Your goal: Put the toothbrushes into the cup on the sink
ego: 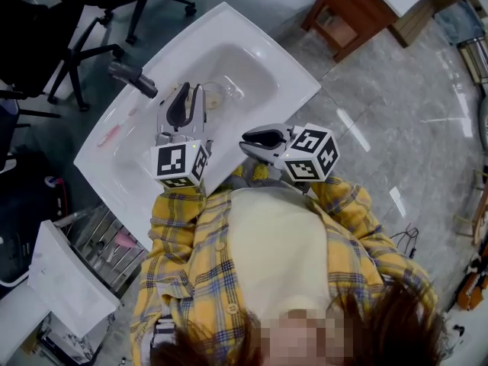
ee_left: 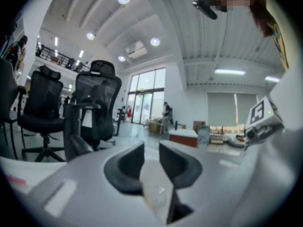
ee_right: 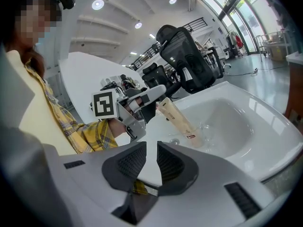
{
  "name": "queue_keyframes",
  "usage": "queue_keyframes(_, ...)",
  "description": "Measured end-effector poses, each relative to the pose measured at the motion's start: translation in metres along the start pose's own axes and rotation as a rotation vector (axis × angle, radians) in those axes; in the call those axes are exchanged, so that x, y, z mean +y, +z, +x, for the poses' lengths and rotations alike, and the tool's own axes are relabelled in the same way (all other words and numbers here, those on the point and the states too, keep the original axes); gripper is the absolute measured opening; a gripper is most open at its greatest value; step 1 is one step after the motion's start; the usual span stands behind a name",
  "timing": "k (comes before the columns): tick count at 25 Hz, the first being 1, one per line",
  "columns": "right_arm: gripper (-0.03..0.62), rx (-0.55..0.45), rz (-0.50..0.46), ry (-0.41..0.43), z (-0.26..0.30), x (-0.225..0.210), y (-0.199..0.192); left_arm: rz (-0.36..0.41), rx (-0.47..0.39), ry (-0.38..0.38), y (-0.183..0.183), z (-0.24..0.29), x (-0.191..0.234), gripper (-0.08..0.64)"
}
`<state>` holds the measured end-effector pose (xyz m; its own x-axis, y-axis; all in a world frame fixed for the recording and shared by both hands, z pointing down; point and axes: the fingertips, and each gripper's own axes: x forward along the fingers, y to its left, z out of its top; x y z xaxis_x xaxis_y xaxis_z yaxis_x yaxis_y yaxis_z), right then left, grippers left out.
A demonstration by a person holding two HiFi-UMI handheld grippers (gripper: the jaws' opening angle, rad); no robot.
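A white sink (ego: 293,78) lies in front of me. A clear cup (ego: 219,95) (ee_right: 209,126) stands in its basin, and a beige tube-shaped item (ee_right: 178,119) with print leans in it. My left gripper (ego: 190,90) (ee_right: 150,98) hovers over the basin right by the item's top end. Its jaws (ee_left: 151,150) stand apart around a blurred pale shape that they do not press. A pink toothbrush (ego: 108,135) lies on the sink's left ledge. My right gripper (ego: 245,139) (ee_right: 151,148) rests at the sink's near edge, jaws slightly apart and empty.
A dark faucet (ego: 133,79) stands on the left of the sink. Office chairs (ego: 76,21) are beyond it. A wooden table (ego: 354,10) is at the top right. A white cabinet (ego: 65,280) and a wire rack (ego: 107,246) sit at the lower left.
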<state>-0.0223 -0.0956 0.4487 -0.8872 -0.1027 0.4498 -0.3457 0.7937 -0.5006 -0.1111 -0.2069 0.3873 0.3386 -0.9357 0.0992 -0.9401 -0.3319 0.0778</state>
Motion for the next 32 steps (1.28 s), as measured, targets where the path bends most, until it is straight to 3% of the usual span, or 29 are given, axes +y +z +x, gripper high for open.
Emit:
queue_keyframes(9, 0.071, -0.017, -0.004, -0.023, 0.001, -0.001, 0.005, -0.013, -0.03, 0.043, 0.018, -0.034, 0.012, 0.078)
queue_keyframes(18, 0.067, -0.053, 0.003, -0.075, -0.001, -0.008, 0.014, -0.12, 0.007, 0.064, 0.016, -0.061, 0.019, 0.078)
queue_keyframes(25, 0.064, -0.072, 0.028, -0.107, -0.002, -0.013, 0.015, -0.192, 0.065, 0.033, -0.003, -0.069, 0.011, 0.078)
queue_keyframes(32, 0.046, -0.144, 0.042, -0.176, -0.007, -0.021, 0.027, -0.242, 0.182, 0.001, -0.028, -0.07, 0.0, 0.078)
